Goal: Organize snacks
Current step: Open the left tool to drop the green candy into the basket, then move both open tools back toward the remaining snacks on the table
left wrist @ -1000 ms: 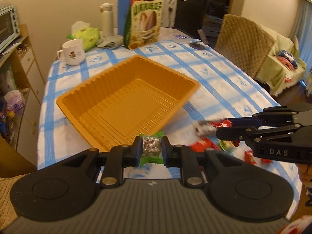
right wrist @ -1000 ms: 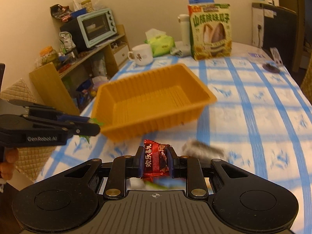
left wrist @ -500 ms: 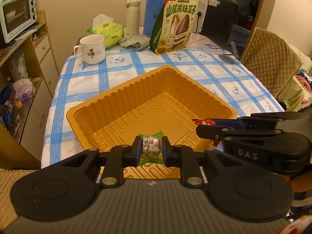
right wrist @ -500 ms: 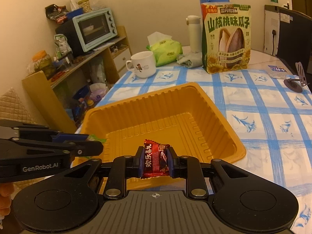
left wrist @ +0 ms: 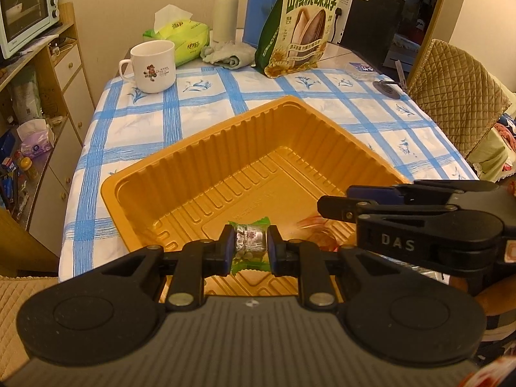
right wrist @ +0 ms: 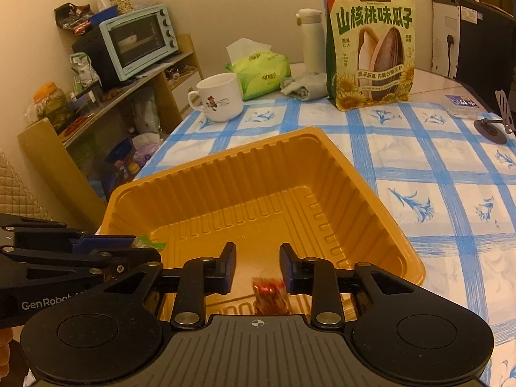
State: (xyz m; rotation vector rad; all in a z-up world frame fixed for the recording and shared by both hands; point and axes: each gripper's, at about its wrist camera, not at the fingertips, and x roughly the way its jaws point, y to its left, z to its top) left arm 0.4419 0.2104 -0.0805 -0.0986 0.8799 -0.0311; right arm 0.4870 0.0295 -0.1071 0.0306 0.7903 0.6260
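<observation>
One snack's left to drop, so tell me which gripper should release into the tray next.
Left. The left gripper clamps the green candy over the orange tray; the right gripper is opening, red candy dropping free.

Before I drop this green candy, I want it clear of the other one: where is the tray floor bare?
The orange tray is bare across its middle and far wall. Its near edge is crowded: the red candy lies there below the opening right gripper, beside the left gripper clamping the green candy.

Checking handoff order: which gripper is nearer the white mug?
Left. The left gripper, shut on a green candy, sits on the white mug side of the tray; the right gripper, opening, is farther across.
</observation>
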